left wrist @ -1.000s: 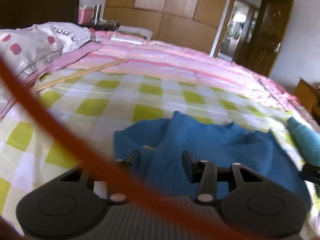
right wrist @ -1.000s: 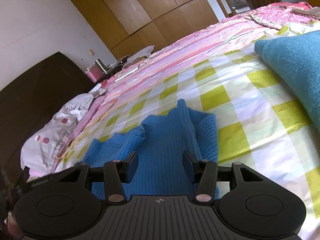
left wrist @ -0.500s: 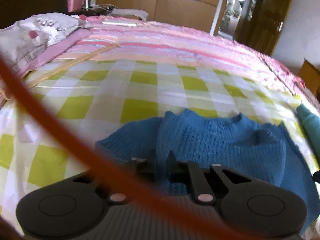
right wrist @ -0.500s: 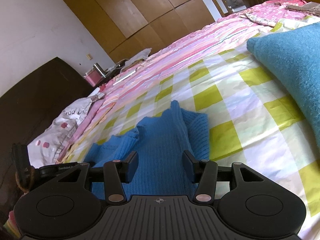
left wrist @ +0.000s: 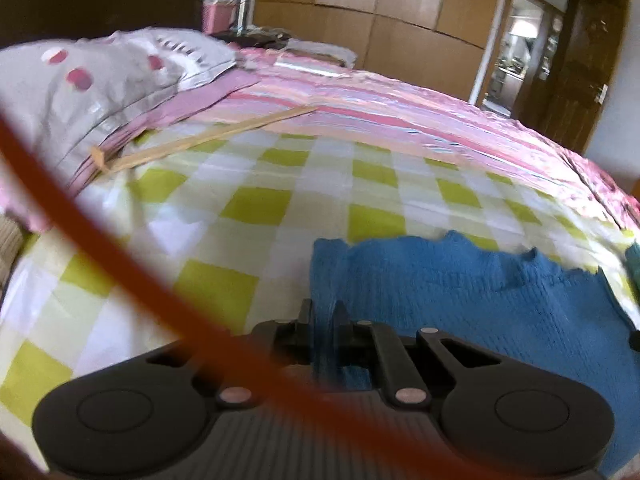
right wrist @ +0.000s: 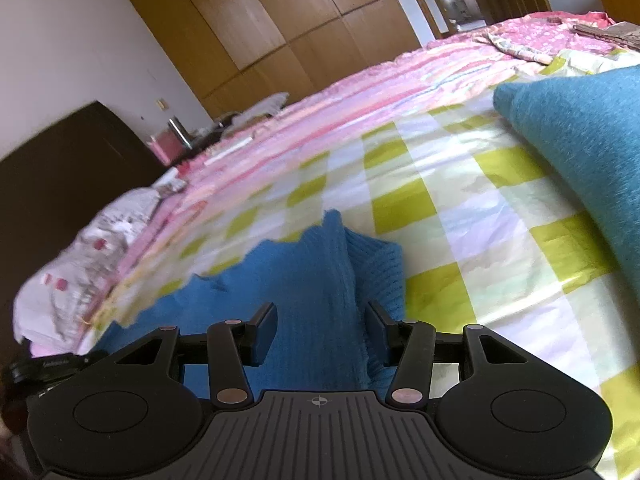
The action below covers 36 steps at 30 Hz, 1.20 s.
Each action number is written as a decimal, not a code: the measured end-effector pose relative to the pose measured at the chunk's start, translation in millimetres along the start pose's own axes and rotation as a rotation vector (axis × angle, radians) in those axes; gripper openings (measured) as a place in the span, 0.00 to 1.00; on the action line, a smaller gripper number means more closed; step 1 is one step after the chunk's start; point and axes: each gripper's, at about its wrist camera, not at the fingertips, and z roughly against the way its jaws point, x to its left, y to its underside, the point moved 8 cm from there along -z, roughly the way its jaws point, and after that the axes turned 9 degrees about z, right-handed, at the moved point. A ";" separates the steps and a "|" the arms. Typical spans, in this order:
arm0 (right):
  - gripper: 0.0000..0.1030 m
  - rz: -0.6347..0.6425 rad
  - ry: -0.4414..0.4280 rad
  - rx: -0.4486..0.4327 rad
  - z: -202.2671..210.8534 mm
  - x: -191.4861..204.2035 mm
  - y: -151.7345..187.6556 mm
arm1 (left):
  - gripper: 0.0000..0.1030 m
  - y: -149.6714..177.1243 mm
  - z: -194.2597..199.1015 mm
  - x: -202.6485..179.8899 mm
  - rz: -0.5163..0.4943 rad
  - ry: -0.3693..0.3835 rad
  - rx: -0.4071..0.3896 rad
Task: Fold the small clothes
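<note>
checked sheet (left wrist: 256,204), grey pillow (left wrist: 92,92), wooden wardrobe (left wrist: 384,20).

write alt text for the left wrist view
The left gripper has its jaws shut on a fold of a blue knit sweater lying on a green and white checked sheet. A blurred orange cable crosses the foreground.

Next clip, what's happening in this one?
A person is folding a blue sweater on a checked bedsheet with two hand-held grippers. The left hand-held gripper is shut on the sweater's edge. The right hand-held gripper is open with sweater fabric between its fingers, not yet clamped. A teal cushion lies nearby.
</note>
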 end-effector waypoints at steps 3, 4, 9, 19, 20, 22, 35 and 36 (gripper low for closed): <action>0.45 0.020 0.034 0.013 -6.7 -0.3 -0.5 | 0.15 -3.1 -1.3 -8.7 -0.004 0.031 -0.001; 0.45 0.026 0.042 0.013 -8.7 -0.4 -2.4 | 0.15 -3.6 -1.6 -10.2 0.000 0.041 0.001; 0.45 0.092 0.069 0.034 -24.3 4.2 -14.0 | 0.15 -1.6 -1.2 -11.1 0.010 0.046 0.008; 0.06 0.180 0.100 0.008 -21.0 6.9 -26.2 | 0.15 -7.3 12.0 -22.3 -0.032 0.070 -0.042; 0.06 0.176 0.107 -0.013 -14.3 4.3 -29.8 | 0.15 -8.9 14.4 -25.1 -0.045 0.073 -0.052; 0.05 0.142 0.114 -0.044 -3.9 -4.2 -36.4 | 0.15 -9.2 15.1 -30.4 -0.069 0.077 -0.063; 0.14 0.079 0.170 0.021 -20.3 -34.4 -14.6 | 0.18 1.7 -4.3 -20.8 -0.068 -0.021 -0.041; 0.14 0.073 0.164 0.015 -17.8 -35.6 -15.5 | 0.19 0.0 -1.2 -19.8 -0.060 -0.027 -0.049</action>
